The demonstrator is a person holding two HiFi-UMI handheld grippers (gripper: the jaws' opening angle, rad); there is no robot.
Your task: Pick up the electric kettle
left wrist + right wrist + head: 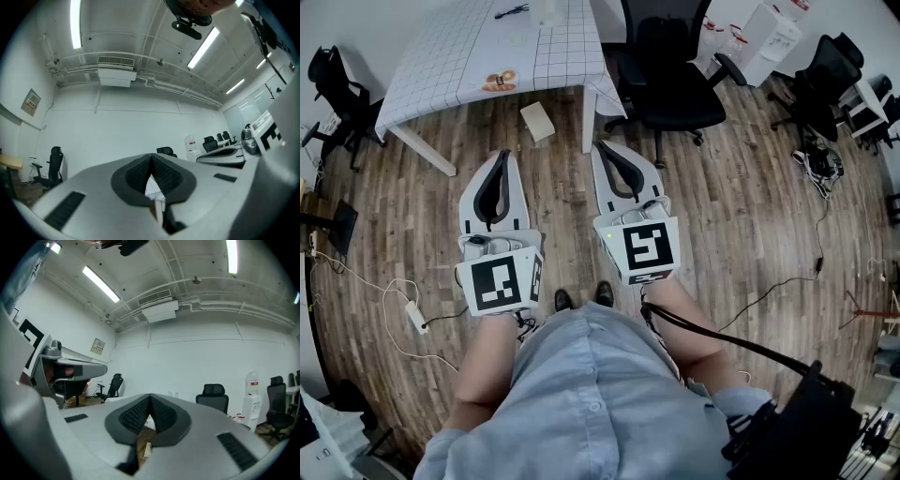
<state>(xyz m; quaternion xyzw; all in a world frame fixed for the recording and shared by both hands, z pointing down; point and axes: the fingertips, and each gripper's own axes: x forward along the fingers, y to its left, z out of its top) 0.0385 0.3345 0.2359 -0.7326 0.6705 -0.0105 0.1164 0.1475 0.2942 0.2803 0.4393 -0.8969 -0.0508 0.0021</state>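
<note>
plainly empty, left gripper point(503, 154) fingers point(133, 176) closed, right gripper point(607, 147) too

Table point(469, 56) at 12 o'clock: far side cut off by top edge. Clear thing point(546, 13) on it also cut off, can't tell what. Black thing point(512, 11) and brown thing point(499, 82) too tiny to name. Hands hidden under left gripper point(503, 157) and right gripper point(607, 150). Shoes point(563, 300) mostly hidden by shirt point(581, 394). Black box point(811, 422) at 5 o'clock cut off.

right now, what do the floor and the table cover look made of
Floor: wood or wood-look planks, matte, with visible grain and plank seams. Table cover: probably cloth or thin plastic sheet, white with a grid print; its edges hang and fold.
</note>
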